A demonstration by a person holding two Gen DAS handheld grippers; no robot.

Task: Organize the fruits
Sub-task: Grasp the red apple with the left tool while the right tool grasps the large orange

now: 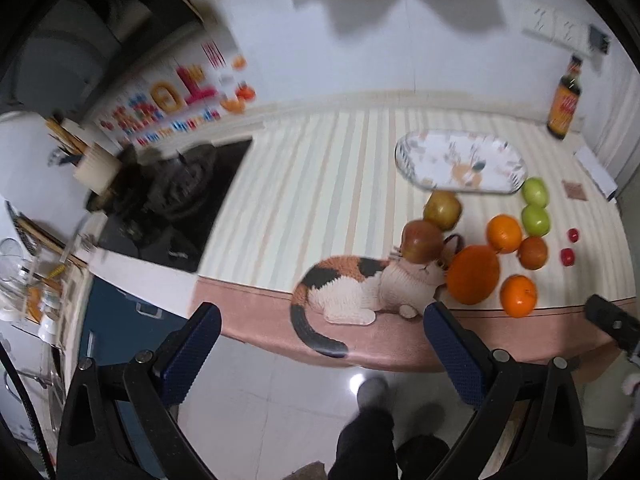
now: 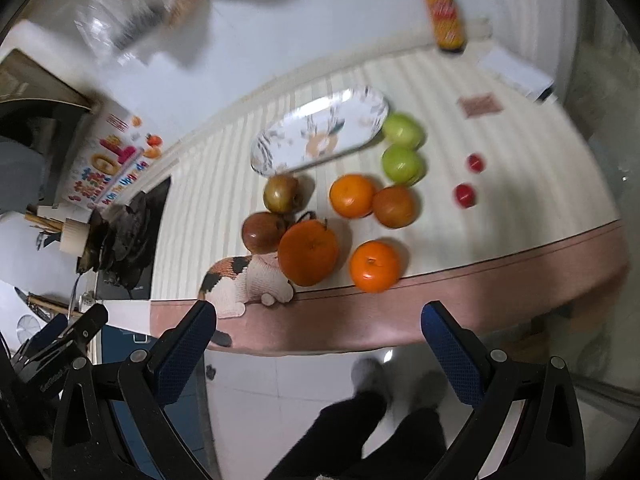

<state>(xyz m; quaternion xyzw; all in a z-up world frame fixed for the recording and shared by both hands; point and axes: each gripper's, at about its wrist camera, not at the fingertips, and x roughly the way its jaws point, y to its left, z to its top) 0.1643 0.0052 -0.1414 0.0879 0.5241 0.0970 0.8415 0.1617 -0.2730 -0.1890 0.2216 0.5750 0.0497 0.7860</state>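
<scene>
L gripper (image 1: 322, 316) is wide open w/ nothing between its blue-padded fingers (image 1: 192, 354), held out past the table edge above the floor; R gripper (image 2: 318, 316) is spread just as wide, also empty, same spot off the table front. Below both, the person's dark trouser legs and grey shoes show on pale floor tiles. Nearest on the table (image 1: 256, 312), right at its pink border, lies a calico cat plush (image 1: 352, 288), tail hanging over the edge. Touching the plush's head end is a big deep-orange fruit (image 2: 308, 254), w/ a smaller orange (image 2: 375, 266) just beside it near the front edge. Behind those: two brownish-red apples (image 2: 262, 232) (image 2: 281, 193) on the left, touching each other, then an orange (image 2: 352, 196) against a darker orange-brown fruit (image 2: 394, 207). Two small red fruits (image 2: 465, 195) (image 2: 476, 162) sit apart to the right. Further back, two green apples (image 2: 402, 164) (image 2: 402, 130) touch one another, the far one just beside the patterned oval plate (image 2: 280, 140), which has no fruit on it. At the far right corner, near the wall, stands a dark sauce bottle (image 1: 565, 108) upright. Far left: black stovetop (image 1: 224, 200) w/ a dark pot, blurred.
</scene>
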